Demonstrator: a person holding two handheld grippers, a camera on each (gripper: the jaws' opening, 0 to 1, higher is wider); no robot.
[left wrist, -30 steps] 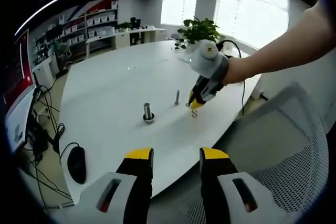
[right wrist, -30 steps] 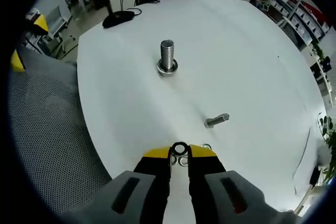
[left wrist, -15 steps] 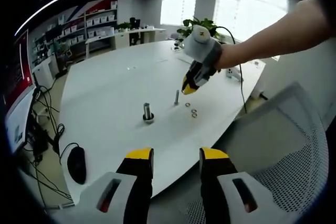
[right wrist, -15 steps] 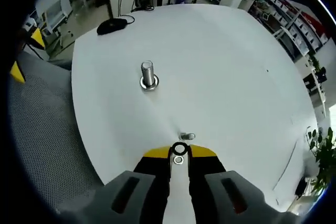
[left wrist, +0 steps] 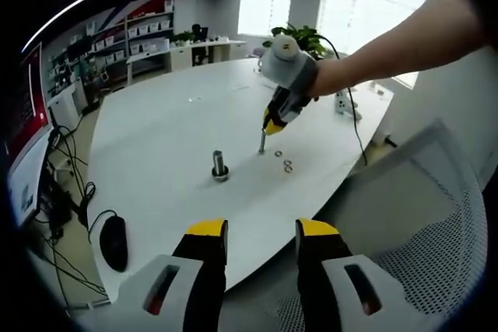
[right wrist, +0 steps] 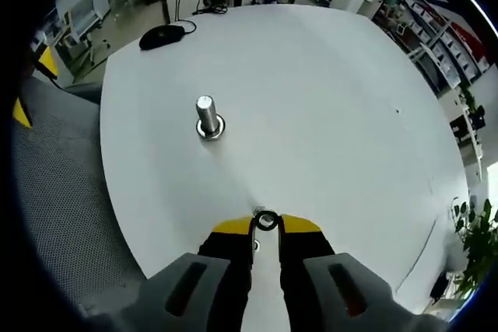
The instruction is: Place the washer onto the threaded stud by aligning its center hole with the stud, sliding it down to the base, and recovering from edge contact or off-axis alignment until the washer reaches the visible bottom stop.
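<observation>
My right tool [right wrist: 266,224] grips a small dark washer [right wrist: 266,221] between its yellow tips, jaws clenched on the ring's edges, above the white round surface [right wrist: 327,106]. In the left gripper view the same right tool [left wrist: 271,125] hangs at the end of my outstretched arm [left wrist: 389,48], its tips poised at the top of a slim upright stud [left wrist: 262,143] standing on the surface [left wrist: 156,138]. From the right gripper view a bit of grey metal, apparently that stud's top, peeks out just beside the washer; the view is too tight for me to say whether the ring's hole has met the stud.

Near the stud's foot, in the left gripper view, two spare washers [left wrist: 285,162] lie flat on the surface. Farther off stands a thicker bolt [left wrist: 219,166], head down with a ring around its base; the right gripper view shows the same bolt [right wrist: 207,117] upright, well apart from my right tool.

My left tool [left wrist: 262,231] is held back near the surface's edge, its two yellow-tipped jaws parted and carrying nothing. A black computer mouse [left wrist: 113,242] with its cable rests near that edge, and a mesh-backed chair [left wrist: 436,215] stands beside the surface. A potted plant [left wrist: 296,40] sits at the far end, before bright windows.
</observation>
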